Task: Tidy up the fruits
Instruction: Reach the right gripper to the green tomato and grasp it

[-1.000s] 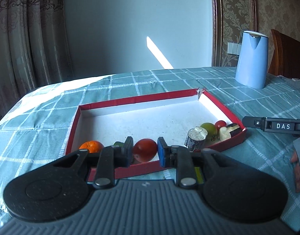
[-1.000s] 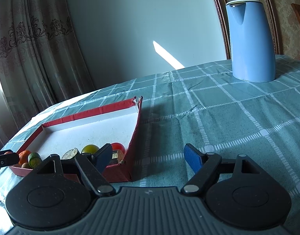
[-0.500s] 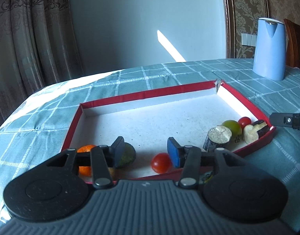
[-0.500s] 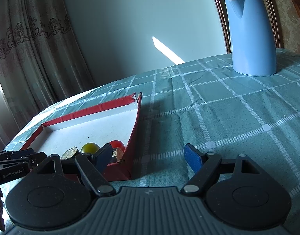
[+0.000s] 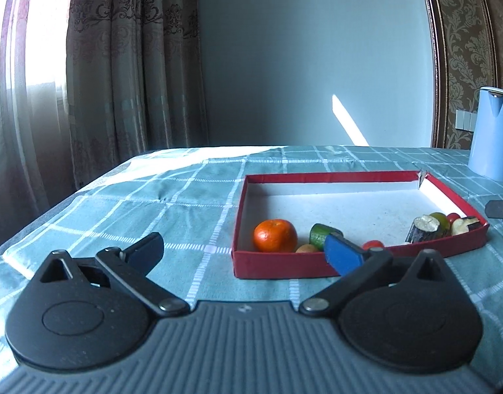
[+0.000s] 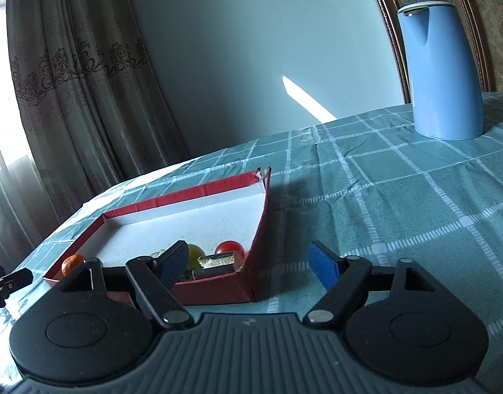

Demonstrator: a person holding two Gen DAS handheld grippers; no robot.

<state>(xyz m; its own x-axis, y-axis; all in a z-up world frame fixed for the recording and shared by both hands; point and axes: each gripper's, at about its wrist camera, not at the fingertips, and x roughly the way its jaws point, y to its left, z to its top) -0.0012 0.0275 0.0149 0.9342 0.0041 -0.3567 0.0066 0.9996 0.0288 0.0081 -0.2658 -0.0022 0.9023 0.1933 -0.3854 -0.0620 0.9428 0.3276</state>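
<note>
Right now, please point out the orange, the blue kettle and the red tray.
orange [image 5: 275,235], left wrist view, middle of its peel.
blue kettle [image 6: 443,75], right wrist view, middle of its body.
red tray [image 5: 277,264], left wrist view, near outer wall.

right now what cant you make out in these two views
- Small tomato, left wrist view: mostly hidden behind the left hand-held gripper's blue finger and the tray's near wall.
- Tan fruit beside the orange, same view: lower part hidden by that wall, too small to identify.
- Pieces in the tray corner, right wrist view: partly behind the right hand-held gripper's dark finger.
</note>
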